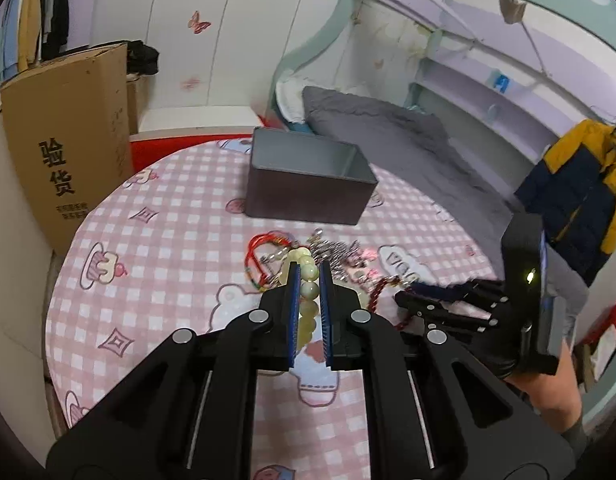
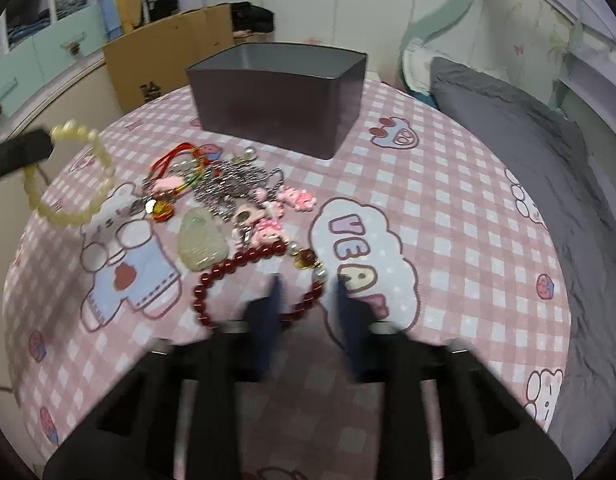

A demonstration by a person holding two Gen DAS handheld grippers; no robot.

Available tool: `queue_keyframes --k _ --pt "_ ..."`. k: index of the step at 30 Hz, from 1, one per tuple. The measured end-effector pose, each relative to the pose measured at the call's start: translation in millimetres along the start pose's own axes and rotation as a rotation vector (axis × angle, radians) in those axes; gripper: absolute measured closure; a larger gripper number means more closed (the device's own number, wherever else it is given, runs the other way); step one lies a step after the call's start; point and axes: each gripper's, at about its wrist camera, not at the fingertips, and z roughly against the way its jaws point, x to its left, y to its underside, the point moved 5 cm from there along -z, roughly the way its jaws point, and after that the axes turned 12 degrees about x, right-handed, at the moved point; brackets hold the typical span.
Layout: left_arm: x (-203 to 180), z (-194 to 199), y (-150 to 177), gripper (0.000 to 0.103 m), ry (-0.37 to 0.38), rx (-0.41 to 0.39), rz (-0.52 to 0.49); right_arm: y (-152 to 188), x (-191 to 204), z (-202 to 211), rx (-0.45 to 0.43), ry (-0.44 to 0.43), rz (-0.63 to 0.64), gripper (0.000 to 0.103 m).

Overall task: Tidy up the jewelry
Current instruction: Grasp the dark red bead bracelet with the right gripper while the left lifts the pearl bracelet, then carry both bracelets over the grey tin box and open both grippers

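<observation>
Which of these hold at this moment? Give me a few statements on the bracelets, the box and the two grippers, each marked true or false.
1. The left gripper is shut on the pale bead bracelet. True.
2. The dark box has a lid on. False: its top is open.
3. The right gripper has its fingers on either side of the red bead bracelet. True.
4. The red bead bracelet is inside the box. False: it lies on the checked cloth, in front of the box.
</observation>
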Motion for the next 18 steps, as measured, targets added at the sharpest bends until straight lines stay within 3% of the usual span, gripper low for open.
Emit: queue_keyframes --k 8,18 --pt "-11 8 -33 0.093 0.091 -0.041 -0.04 -6 -6 31 -0.051 -0.042 -0.009 0.097" --pt "-22 -1 -99 0.093 0.14 -0.082 -0.12 -83 -11 95 -0.253 -0.055 0.026 0.097"
